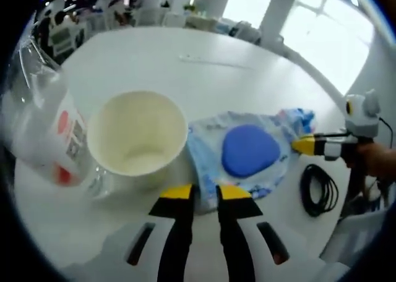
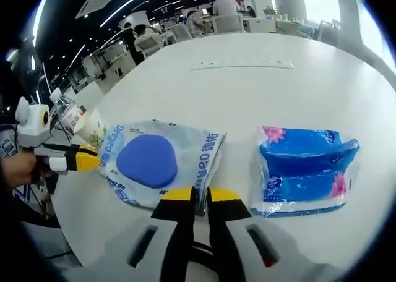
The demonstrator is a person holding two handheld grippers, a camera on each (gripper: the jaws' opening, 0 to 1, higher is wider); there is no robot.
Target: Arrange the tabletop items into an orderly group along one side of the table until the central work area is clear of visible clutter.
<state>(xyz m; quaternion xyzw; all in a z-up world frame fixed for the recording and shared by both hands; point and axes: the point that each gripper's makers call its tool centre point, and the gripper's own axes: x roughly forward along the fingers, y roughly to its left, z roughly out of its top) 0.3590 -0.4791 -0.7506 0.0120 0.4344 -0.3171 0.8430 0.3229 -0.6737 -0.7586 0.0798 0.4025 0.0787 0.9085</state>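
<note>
A clear printed plastic bag (image 1: 207, 143) with a blue rounded pad (image 1: 249, 149) inside lies on the white table (image 1: 185, 53). My left gripper (image 1: 204, 194) is shut on the bag's near edge. My right gripper (image 1: 304, 146) comes in from the right at the bag's far end. In the right gripper view, the right gripper (image 2: 201, 195) is shut on the bag (image 2: 198, 149) beside the pad (image 2: 147, 161), and the left gripper (image 2: 86, 159) touches the bag's opposite end. A cream paper cup (image 1: 137, 135) stands left of the bag. A blue tissue pack (image 2: 303, 169) lies to the right.
A clear plastic bottle (image 1: 43, 130) with a red-and-white label lies left of the cup. A coiled black cable (image 1: 318, 189) sits near the table edge. A thin white strip (image 2: 241, 65) lies far out on the table. Chairs and people fill the background.
</note>
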